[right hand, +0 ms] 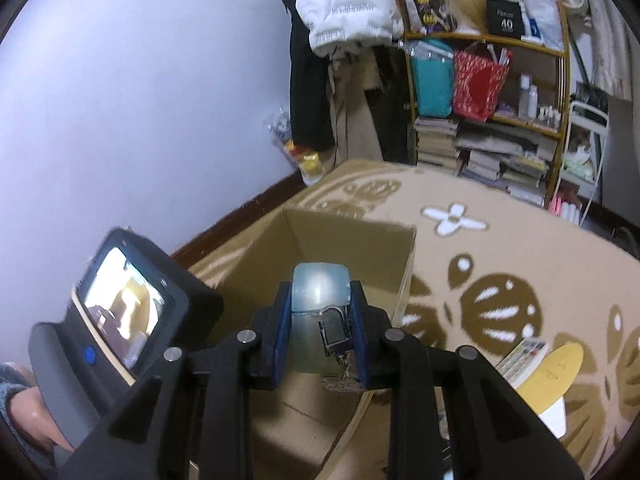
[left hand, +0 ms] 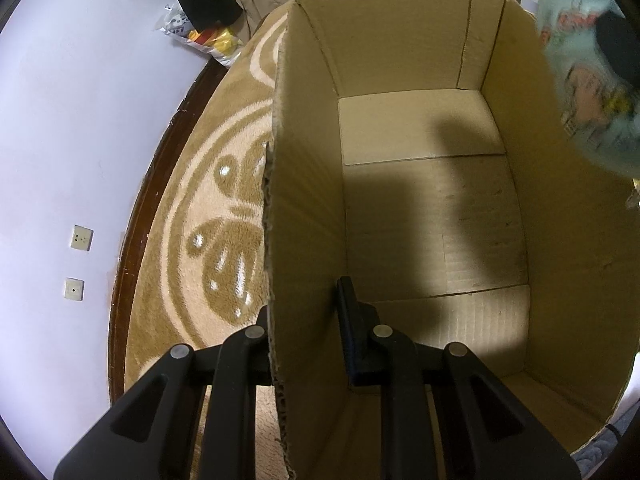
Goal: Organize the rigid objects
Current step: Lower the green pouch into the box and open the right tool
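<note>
- A cardboard box (left hand: 436,200) stands open on a brown and cream patterned carpet (left hand: 208,216), close to a pale wall with a dark skirting board.
- The inside of the box shows only its bare cardboard floor, crossed by a dark shadow; nothing lies in the part that can be seen.
- The left gripper (left hand: 308,320) is clamped on the left wall of the box near the near corner: one finger is outside the wall, the other inside, and the jaws are almost fully closed on the cardboard.
- The right gripper (right hand: 318,328) is closed on a pale blue, translucent, rounded case (right hand: 318,292), pinched between its blue pads with the jaws a little way apart.
- A small dark rectangular piece with a metal loop (right hand: 334,330) sits on the front of the case; what it is cannot be told.
- The held case is above the near part of the open box in the right wrist view.
- In the left wrist view a blurred pale blue printed thing (left hand: 588,92) shows at the far right, beside the right wall of the box.
- On the carpet to the right of the box lie a yellow oval piece (right hand: 550,372) and a white remote-like item (right hand: 522,360), touching each other.
- A shelf (right hand: 492,92) at the far side holds a teal bag, a red bag, bottles and stacked books.
</note>
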The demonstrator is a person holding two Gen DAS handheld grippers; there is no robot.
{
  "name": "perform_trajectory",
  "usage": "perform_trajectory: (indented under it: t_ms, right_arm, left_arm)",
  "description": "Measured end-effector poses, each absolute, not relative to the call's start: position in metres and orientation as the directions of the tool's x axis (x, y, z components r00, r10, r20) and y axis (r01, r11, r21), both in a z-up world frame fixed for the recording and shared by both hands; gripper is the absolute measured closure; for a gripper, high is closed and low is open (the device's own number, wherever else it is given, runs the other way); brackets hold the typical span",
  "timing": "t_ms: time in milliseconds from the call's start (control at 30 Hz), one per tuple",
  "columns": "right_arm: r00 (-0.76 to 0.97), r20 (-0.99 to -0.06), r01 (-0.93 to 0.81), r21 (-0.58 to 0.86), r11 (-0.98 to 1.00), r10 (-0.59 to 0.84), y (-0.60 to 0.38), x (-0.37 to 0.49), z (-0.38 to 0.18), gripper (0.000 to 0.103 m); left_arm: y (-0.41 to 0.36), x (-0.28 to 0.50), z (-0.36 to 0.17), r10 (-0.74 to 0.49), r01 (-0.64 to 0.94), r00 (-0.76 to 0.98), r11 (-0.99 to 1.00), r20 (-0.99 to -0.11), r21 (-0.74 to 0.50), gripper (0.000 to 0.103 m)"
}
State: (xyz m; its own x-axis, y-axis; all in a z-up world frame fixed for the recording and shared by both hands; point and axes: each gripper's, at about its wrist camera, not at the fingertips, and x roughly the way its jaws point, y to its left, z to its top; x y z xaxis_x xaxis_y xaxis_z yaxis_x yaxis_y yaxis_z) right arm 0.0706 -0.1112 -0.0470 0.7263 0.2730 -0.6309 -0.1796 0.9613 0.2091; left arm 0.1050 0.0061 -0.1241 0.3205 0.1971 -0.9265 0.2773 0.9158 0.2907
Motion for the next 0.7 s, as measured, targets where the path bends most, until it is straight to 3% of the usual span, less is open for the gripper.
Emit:
perform_trajectory:
  t_ms: [333,467,633,700]
  right_arm:
    - [0.73,-0.642,-0.169,0.161,0.972,0.233,-0.11,0.063,-0.051,0.074]
    - [0.745,-0.639,-0.132,0.144,0.981,0.194,-0.116,0.058,-0.046,0.044]
    - [0.754,-0.646,-0.051,0.129,0.99,0.123,-0.133,0.055,-0.043,0.023]
    - [0.761,-0.642,-0.014,0.124,0.992,0.091,-0.143,0.052,-0.041,0.009]
  left_arm:
    - [0.008,0.106,-0.123,0.175,0.279,0.312,0.923,-0.934,0.266,0.085]
    - [0.01,0.106,-0.125,0.189,0.276,0.322,0.919,-0.928,0.283,0.085]
    - [0.011,0.105,-0.124,0.182,0.276,0.321,0.921,-0.929,0.276,0.084]
    - [0.011,0.105,-0.123,0.181,0.277,0.321,0.921,-0.93,0.275,0.084]
